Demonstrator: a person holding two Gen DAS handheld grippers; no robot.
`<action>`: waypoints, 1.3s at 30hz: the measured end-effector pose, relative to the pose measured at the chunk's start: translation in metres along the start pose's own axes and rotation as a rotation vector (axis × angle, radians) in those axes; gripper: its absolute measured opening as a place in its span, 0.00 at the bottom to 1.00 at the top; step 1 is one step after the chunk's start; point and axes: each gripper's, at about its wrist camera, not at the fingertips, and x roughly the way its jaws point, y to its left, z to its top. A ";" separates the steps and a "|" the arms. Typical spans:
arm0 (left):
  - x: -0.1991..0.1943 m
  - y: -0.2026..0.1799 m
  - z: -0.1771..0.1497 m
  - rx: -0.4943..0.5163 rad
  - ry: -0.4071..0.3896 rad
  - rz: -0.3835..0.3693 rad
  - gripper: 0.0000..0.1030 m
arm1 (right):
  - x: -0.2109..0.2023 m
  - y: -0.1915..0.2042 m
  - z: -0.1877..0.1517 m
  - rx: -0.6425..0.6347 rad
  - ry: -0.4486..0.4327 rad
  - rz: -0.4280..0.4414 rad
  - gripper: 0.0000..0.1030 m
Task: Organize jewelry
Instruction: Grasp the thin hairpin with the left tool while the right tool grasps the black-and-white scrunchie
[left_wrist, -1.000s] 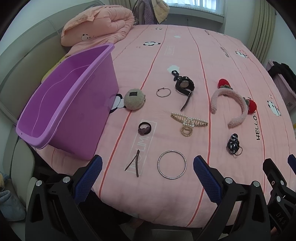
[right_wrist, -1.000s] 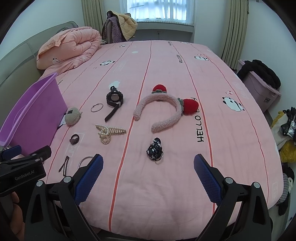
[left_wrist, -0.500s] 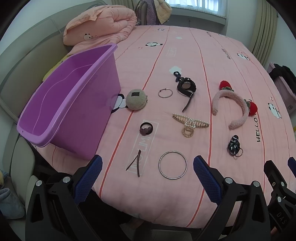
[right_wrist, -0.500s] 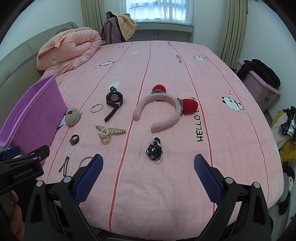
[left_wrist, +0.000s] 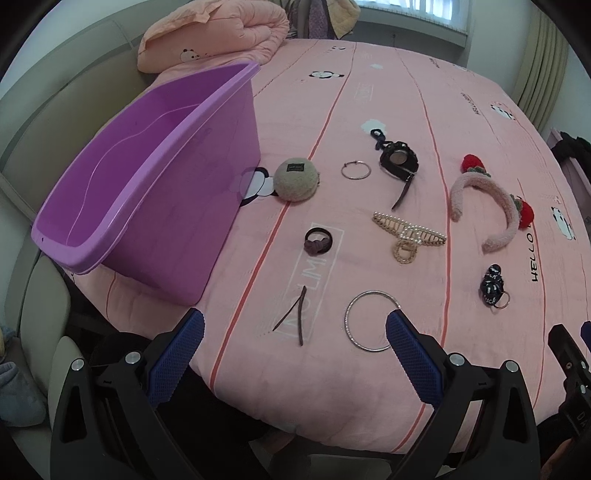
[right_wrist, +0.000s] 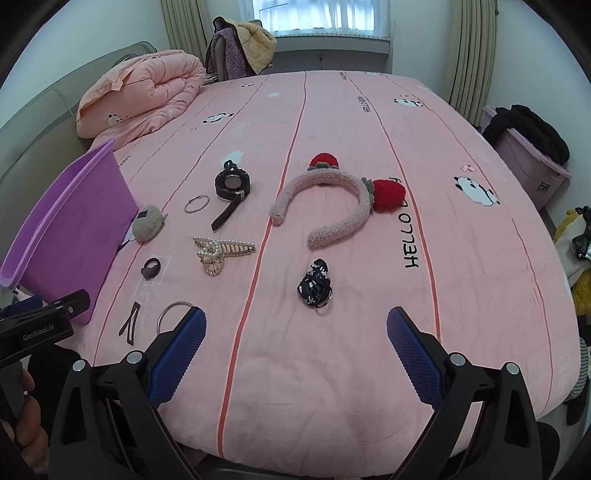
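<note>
We hold the left gripper released, jaws spread wide and holding nothing, above the near edge of the bed. Our right gripper is released and bare too, over the same edge further right. The jewelry lies spread on the pink sheet. The silver bangle and the dark hair clip lie nearest that edge, the bangle partly behind our left gripper's right finger. Beyond them lie the brown hair tie, the pearl claw clip and the black scrunchie. Further in rest the round pouch, thin hoop, watch and strawberry headband. The purple bin stands at the left edge.
</note>
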 end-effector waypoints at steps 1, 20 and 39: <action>0.005 0.004 -0.002 -0.003 0.008 0.003 0.94 | 0.004 -0.002 -0.002 0.006 0.011 0.005 0.91; 0.078 0.016 -0.021 -0.012 0.089 -0.014 0.94 | 0.088 -0.043 -0.005 0.009 0.092 0.003 0.91; 0.147 0.019 -0.010 -0.042 0.179 -0.010 0.94 | 0.159 -0.043 0.016 -0.025 0.171 -0.046 0.91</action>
